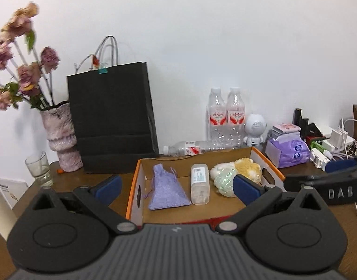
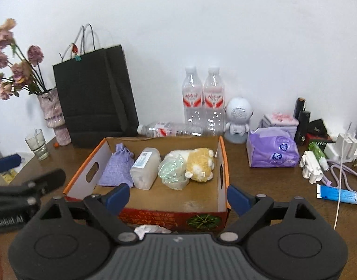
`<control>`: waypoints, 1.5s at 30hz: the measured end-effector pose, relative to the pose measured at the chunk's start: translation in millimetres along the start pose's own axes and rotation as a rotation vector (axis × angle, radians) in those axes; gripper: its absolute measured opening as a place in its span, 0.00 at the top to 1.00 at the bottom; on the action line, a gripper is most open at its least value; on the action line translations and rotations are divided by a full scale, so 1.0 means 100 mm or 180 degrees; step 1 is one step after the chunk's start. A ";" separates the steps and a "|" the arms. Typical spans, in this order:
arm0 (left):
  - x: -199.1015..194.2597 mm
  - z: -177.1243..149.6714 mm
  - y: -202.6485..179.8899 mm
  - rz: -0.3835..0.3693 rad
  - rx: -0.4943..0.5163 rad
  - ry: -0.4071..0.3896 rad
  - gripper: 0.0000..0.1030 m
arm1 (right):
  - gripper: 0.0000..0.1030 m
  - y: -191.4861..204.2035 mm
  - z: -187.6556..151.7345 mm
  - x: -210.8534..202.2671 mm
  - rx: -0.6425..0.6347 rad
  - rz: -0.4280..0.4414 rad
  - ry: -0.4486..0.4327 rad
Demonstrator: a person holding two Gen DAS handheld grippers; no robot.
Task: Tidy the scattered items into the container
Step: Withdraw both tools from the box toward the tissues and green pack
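Note:
An open cardboard box (image 1: 134,184) (image 2: 221,163) with orange rims sits on the brown table. Inside lie a purple cloth pouch (image 1: 165,190) (image 2: 119,169), a clear plastic container (image 1: 199,183) (image 2: 145,168), a pale green wrapped item (image 1: 224,179) (image 2: 172,171) and a yellow-white plush toy (image 1: 247,166) (image 2: 199,163). My left gripper (image 1: 177,187) is open and empty, hovering over the box's near side. My right gripper (image 2: 178,197) is open and empty, just in front of the box's near wall. Each gripper shows at the other view's edge.
Behind the box are a black paper bag (image 2: 94,95), a vase of dried flowers (image 2: 53,114), a glass (image 2: 37,143), three water bottles (image 2: 203,102) and a white robot figure (image 2: 238,119). To the right lie a purple tissue pack (image 2: 272,150), a blue tube (image 2: 339,194), chargers and cables.

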State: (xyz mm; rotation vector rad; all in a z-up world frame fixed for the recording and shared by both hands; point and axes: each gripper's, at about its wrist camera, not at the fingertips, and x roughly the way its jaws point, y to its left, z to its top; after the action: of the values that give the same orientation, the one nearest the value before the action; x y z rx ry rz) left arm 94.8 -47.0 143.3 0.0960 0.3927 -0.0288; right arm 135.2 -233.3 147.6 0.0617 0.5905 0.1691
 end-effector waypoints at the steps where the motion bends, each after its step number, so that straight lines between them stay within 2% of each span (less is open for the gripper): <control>1: -0.01 -0.07 0.00 -0.0026 -0.0056 -0.0002 0.00 | 0.12 0.00 -0.09 -0.01 -0.0002 -0.0022 -0.0045; 4: -0.03 -0.31 0.03 -0.0113 -0.0169 0.0072 0.00 | 0.12 0.00 -0.38 -0.01 -0.0007 -0.0004 -0.0107; 8: -0.15 -0.57 -0.02 -0.0071 -0.0139 -0.0075 0.00 | 0.12 -0.01 -0.64 -0.03 0.0058 0.0070 -0.0106; 11: -0.29 -0.74 -0.02 -0.0105 -0.0173 -0.0144 0.00 | 0.12 0.04 -0.83 -0.13 0.0039 0.0088 -0.0203; 15: -0.56 -1.01 0.00 0.0058 -0.0118 -0.0203 0.00 | 0.12 0.05 -1.08 -0.37 0.0054 0.0137 -0.0411; 19: -0.84 -1.31 0.07 0.0092 -0.0204 -0.0260 0.00 | 0.10 0.07 -1.38 -0.63 0.0004 0.0094 -0.0488; 22: -0.99 -1.54 0.07 0.0134 -0.0252 -0.0167 0.00 | 0.02 0.13 -1.63 -0.80 -0.0068 0.0138 -0.0527; 24: -1.10 -1.68 0.07 0.0098 -0.0260 -0.0126 0.00 | 0.02 0.14 -1.80 -0.87 0.0045 0.0181 -0.0476; 28: -1.27 -1.89 0.11 0.0191 -0.0267 -0.0023 0.00 | 0.02 0.15 -2.12 -1.01 0.0063 0.0223 -0.0425; 30: -1.30 -1.93 0.12 0.0134 -0.0266 0.0073 0.00 | 0.02 0.15 -2.25 -1.07 -0.0031 0.0218 -0.0367; 33: -1.29 -1.92 0.11 0.0087 -0.0190 0.0132 0.00 | 0.02 0.06 -2.36 -1.13 0.0075 0.0225 -0.0297; 36: -1.15 -1.83 0.10 -0.0071 -0.0208 0.0262 0.00 | 0.02 -0.01 -2.36 -1.15 0.0180 0.0226 -0.0325; 38: -1.02 -1.72 0.09 -0.0180 -0.0189 0.0225 0.00 | 0.03 -0.03 -2.32 -1.12 0.0192 0.0229 -0.0348; 41: -0.77 -1.55 0.01 -0.0277 0.0090 0.0058 0.00 | 0.03 -0.03 -2.22 -1.04 0.0205 0.0246 -0.0356; 43: -0.52 -1.44 -0.06 -0.0302 0.0358 0.0044 0.03 | 0.03 -0.03 -2.13 -0.96 0.0225 0.0257 -0.0361; 45: -0.29 -1.34 -0.11 -0.0326 0.0492 -0.0007 0.05 | 0.03 -0.04 -2.03 -0.83 0.0238 0.0294 -0.0328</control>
State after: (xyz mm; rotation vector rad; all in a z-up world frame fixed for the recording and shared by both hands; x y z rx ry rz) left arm 16.9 -44.1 30.1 0.2284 0.3926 -0.1605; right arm -45.7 -250.0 24.6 0.1694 0.4913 0.2320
